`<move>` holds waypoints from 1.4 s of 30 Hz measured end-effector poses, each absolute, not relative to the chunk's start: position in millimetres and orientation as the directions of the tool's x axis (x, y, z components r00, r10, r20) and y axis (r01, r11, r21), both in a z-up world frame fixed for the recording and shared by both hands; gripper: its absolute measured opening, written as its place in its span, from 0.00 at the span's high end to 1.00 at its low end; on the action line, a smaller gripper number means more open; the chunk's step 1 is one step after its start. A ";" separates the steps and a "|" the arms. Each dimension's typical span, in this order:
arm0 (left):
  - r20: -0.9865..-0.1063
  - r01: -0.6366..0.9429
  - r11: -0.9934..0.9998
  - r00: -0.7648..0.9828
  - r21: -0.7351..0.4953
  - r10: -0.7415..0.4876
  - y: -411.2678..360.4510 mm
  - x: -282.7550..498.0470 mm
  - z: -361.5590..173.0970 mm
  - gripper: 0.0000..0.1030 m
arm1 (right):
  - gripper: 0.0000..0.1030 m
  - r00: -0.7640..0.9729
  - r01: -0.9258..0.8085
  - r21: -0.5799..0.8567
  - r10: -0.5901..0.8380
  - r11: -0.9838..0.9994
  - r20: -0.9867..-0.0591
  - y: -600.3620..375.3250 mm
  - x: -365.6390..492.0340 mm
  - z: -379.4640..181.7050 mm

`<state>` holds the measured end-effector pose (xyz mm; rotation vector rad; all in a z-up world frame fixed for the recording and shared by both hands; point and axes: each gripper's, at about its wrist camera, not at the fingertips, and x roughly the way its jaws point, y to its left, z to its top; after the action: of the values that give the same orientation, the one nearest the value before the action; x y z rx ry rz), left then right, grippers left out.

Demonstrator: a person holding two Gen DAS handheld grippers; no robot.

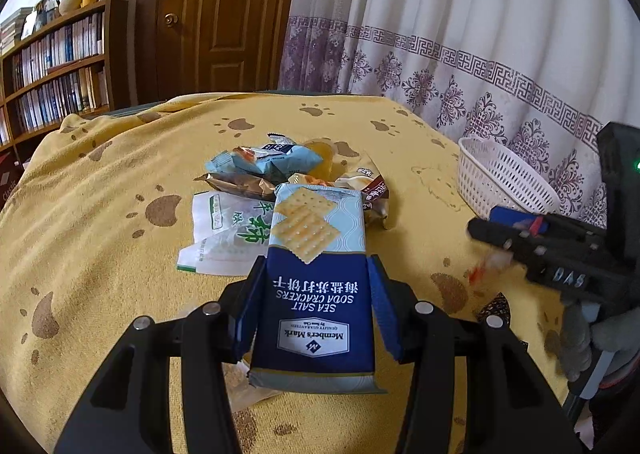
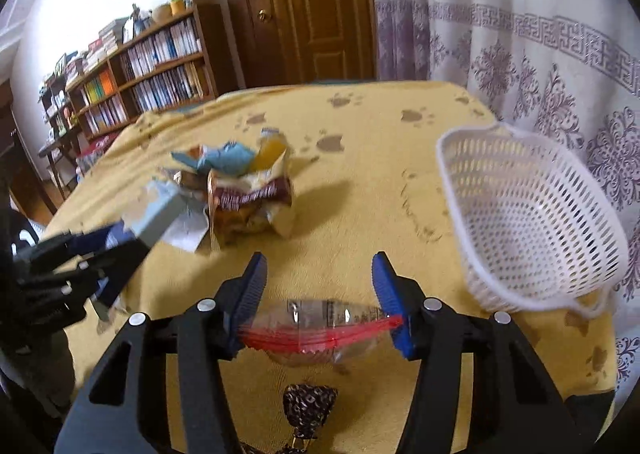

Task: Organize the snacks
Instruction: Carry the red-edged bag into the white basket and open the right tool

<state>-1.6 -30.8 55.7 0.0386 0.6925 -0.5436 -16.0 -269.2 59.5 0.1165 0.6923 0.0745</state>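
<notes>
My left gripper (image 1: 317,262) is shut on a blue and white pack of sea salt soda crackers (image 1: 314,221), held by its sides just above the yellow paw-print cloth (image 1: 100,213). In the right wrist view that pack (image 2: 160,213) juts from the left gripper (image 2: 120,246) at the left. My right gripper (image 2: 320,260) is shut on a clear packet with a red strip (image 2: 320,322), pinched deep between the blue pads. Seen from the left wrist, the right gripper (image 1: 480,230) hovers at the right, its packet (image 1: 492,262) a blur below it.
A pile of snack packets (image 1: 272,169) (image 2: 240,181) lies mid-cloth. A white perforated basket (image 2: 448,173) (image 1: 504,173) stands at the right near the curtain. A dark patterned packet (image 2: 308,406) lies under my right gripper. Bookshelves (image 2: 140,73) and a wooden door (image 1: 216,13) are behind.
</notes>
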 end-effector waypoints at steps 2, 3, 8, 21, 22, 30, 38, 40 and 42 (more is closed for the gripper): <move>-0.617 0.488 0.861 0.636 -0.143 -0.463 -31.0 -1.4 55.3 0.51 | 0.51 0.777 -0.022 0.135 0.102 0.991 -0.621 -274.6 -16.3 68.0; -0.617 0.490 0.860 0.635 -0.142 -0.464 -31.5 -1.6 55.1 0.51 | 0.51 0.780 -0.019 0.138 0.100 0.990 -0.617 -277.8 -15.6 71.7; -0.619 0.492 0.859 0.633 -0.140 -0.464 -33.1 -2.0 53.9 0.51 | 0.56 0.809 0.000 0.150 0.088 0.989 -0.581 -295.6 -15.4 99.7; -0.624 0.488 0.861 0.631 -0.144 -0.462 -32.8 0.1 51.7 0.51 | 0.58 0.856 0.138 0.119 -0.058 0.983 -0.514 -353.7 -9.5 148.0; -0.623 0.488 0.861 0.631 -0.145 -0.462 -32.8 0.1 52.0 0.51 | 0.58 0.854 0.153 0.119 -0.070 0.981 -0.516 -359.7 -7.9 148.4; -0.623 0.485 0.860 0.625 -0.161 -0.469 -31.2 2.1 51.4 0.51 | 0.58 0.801 0.235 0.153 -0.102 0.960 -0.589 -395.5 7.7 118.9; -0.634 0.480 0.863 0.622 -0.156 -0.461 -34.6 3.8 49.6 0.51 | 0.58 0.760 0.269 0.172 -0.099 0.948 -0.642 -412.0 20.8 89.7; -0.635 0.479 0.864 0.622 -0.155 -0.459 -35.8 4.0 50.1 0.51 | 0.58 0.752 0.267 0.177 -0.090 0.947 -0.653 -414.5 23.8 85.0; -0.636 0.478 0.865 0.623 -0.151 -0.456 -36.8 4.0 50.8 0.51 | 0.46 0.752 0.265 0.191 -0.079 0.945 -0.654 -417.4 25.1 81.8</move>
<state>4.0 -36.8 50.8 0.0339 0.7211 -0.5364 25.1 -417.4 81.8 0.2810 0.6964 -0.1900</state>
